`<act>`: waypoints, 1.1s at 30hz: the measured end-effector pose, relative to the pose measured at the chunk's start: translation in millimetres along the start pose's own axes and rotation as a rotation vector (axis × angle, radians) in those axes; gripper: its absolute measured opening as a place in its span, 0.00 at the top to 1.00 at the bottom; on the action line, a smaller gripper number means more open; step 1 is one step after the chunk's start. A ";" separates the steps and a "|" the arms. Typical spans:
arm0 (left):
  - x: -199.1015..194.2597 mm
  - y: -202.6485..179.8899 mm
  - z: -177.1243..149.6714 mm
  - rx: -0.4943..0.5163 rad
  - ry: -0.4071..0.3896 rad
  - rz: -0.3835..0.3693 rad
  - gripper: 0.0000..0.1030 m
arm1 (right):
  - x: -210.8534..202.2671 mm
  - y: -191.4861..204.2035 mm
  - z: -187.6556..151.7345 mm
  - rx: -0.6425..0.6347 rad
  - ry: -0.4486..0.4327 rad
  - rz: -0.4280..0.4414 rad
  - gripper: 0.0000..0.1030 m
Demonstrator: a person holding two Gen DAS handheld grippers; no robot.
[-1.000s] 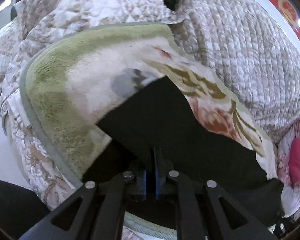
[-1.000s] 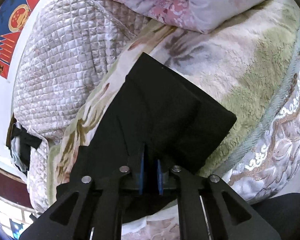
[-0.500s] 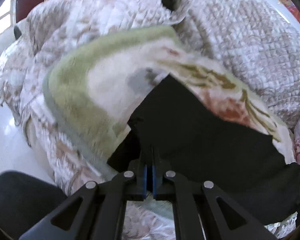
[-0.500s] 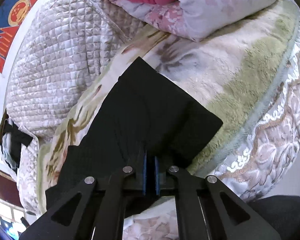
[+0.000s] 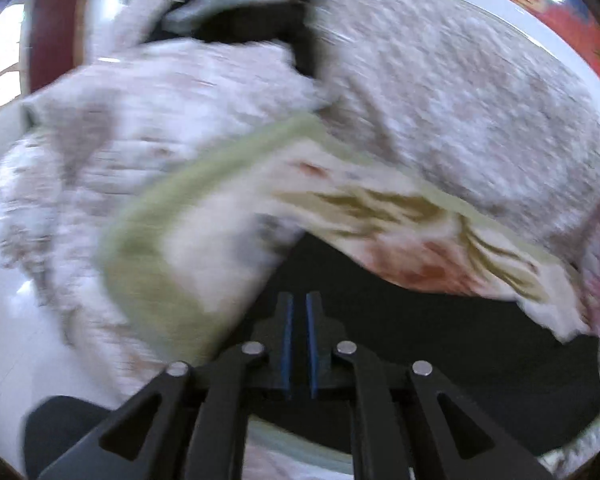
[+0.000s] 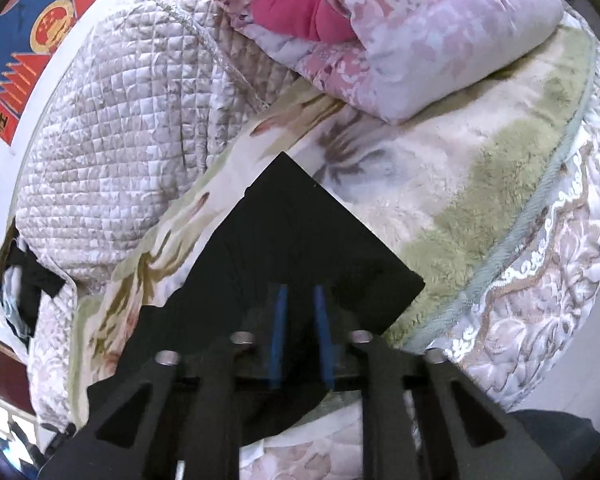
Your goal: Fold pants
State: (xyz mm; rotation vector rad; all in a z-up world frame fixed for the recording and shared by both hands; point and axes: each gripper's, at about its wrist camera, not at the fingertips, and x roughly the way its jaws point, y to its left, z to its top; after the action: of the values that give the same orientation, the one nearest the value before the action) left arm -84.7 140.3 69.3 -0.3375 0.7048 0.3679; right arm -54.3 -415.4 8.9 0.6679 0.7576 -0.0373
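The black pants lie on a flowered fleece blanket, one corner pointing away from me. My right gripper sits low over their near part. Its jaws are closing, with black cloth filling the narrow gap between the blue pads. In the blurred left wrist view the pants spread to the right under the blanket's flowered part. My left gripper is at their left edge. Its jaws are opening slightly, with dark cloth still between the pads.
A quilted beige cover rises behind the blanket. A folded pink quilt lies at the far right. A dark bag sits at the top of the left wrist view. White floor lies beside the bed.
The left gripper has risen and rolled with the pants' edge, so its view has swung up and blurred. The right gripper has hardly moved; the pants' far corner has held its place.
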 end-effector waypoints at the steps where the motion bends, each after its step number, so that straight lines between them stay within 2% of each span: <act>1: 6.1 -11.4 -1.4 0.021 0.028 -0.048 0.91 | 0.0 -0.5 -0.5 0.001 0.002 -0.004 1.00; 5: 21.0 -55.7 -10.1 0.119 0.097 -0.171 0.91 | -20.3 -7.0 0.6 0.004 -0.054 -0.029 1.00; 8: 29.2 -82.9 -15.4 0.177 0.130 -0.227 0.91 | -19.7 -12.8 5.8 0.021 -0.022 -0.015 1.00; 9: 31.0 -92.3 -16.2 0.195 0.139 -0.242 0.91 | -18.9 -13.5 7.1 0.027 -0.020 -0.028 0.92; 10: 32.7 -100.5 -17.1 0.211 0.150 -0.259 0.91 | -18.0 -14.5 8.4 0.037 -0.025 -0.040 0.72; 12: 36.1 -115.7 -20.3 0.250 0.170 -0.298 0.90 | -15.4 -16.7 11.7 0.046 -0.040 -0.041 0.58; 15: 38.0 -133.5 -26.7 0.307 0.175 -0.329 0.90 | -3.3 -20.3 17.3 0.065 -0.013 -0.047 0.58; 17: 40.7 -139.7 -31.2 0.323 0.189 -0.346 0.90 | 5.4 -24.3 18.6 0.090 0.015 -0.015 0.58; 19: 41.5 -143.5 -37.1 0.338 0.196 -0.355 0.90 | 6.6 -25.5 18.3 0.095 0.007 -0.003 0.58; 21: 42.5 -144.4 -41.7 0.349 0.202 -0.359 0.90 | 4.3 -26.3 18.2 0.098 -0.016 0.044 0.59; 24: 44.7 -145.4 -46.1 0.359 0.213 -0.361 0.90 | 9.2 -21.3 19.8 0.058 -0.011 0.032 0.85; 25: 45.4 -146.0 -46.7 0.359 0.215 -0.362 0.90 | 14.0 -21.3 20.4 0.059 0.005 0.032 0.89; 27: 44.9 -146.3 -46.4 0.356 0.213 -0.368 0.90 | 12.8 -20.8 20.9 0.053 -0.001 0.035 0.93; 30: 41.8 -144.5 -43.4 0.356 0.190 -0.373 0.90 | -12.6 -21.8 19.9 0.057 -0.077 0.031 0.93; 31: 41.6 -144.0 -42.7 0.357 0.184 -0.370 0.87 | -16.4 -22.6 19.7 0.046 -0.083 0.001 0.93; 33: 44.2 -142.9 -42.1 0.348 0.189 -0.366 0.80 | -8.9 -32.5 17.2 0.060 -0.036 -0.079 0.93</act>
State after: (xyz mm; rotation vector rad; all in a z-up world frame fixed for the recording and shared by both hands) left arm -15.1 5.9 34.4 -0.1650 0.8576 -0.1373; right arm -58.7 -452.8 6.0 0.6925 0.7499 -0.1445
